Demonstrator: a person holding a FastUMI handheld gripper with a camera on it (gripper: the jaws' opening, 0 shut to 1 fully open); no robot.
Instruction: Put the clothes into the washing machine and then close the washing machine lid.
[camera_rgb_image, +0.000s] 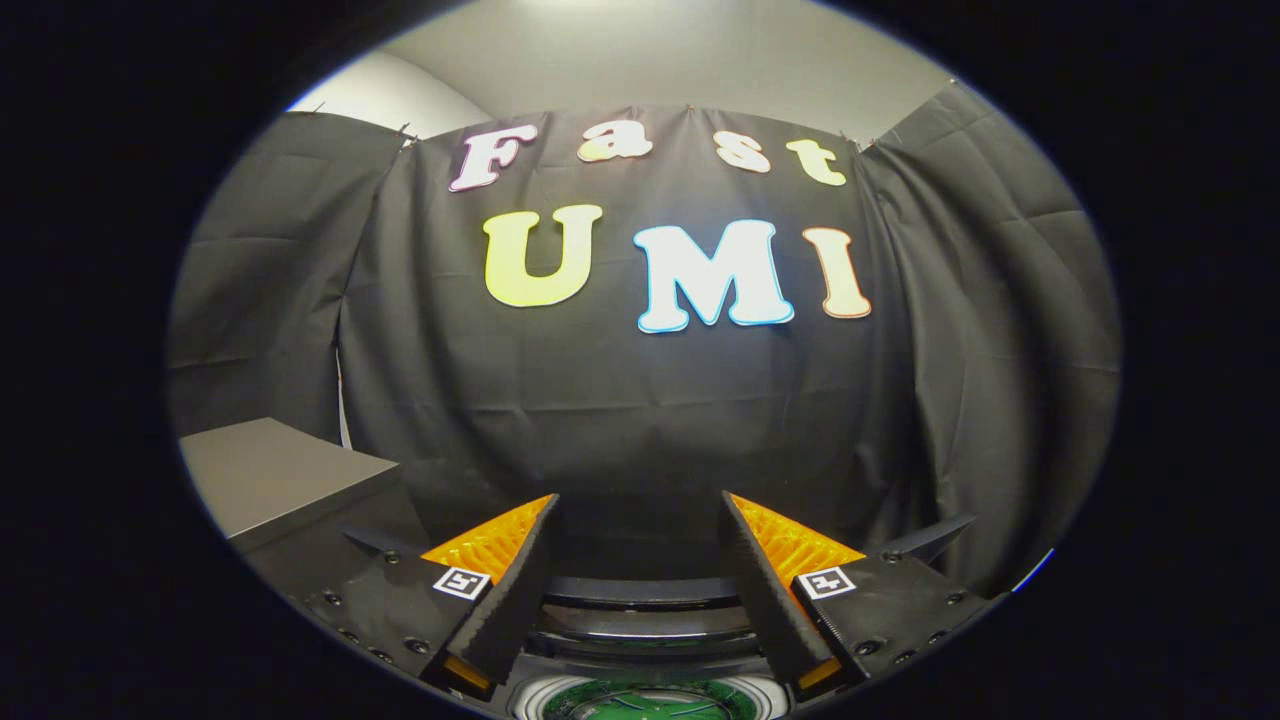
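My tool (640, 560) gapes empty above the washing machine (645, 615); lid state unclear, something green inside its drum (645, 700)

Recording booth, black cloth wall (640, 400), washing machine (645, 640)

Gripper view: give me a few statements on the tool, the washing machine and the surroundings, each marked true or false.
1. The tool is open with nothing between its fingers. True.
2. The tool is clamped on a garment. False: it holds nothing.
3. The washing machine sits below and just ahead of the fingers. True.
4. A grey cabinet stands beside the black cloth wall. True.
5. A person's hand reaches into the machine. False: no hand is there.
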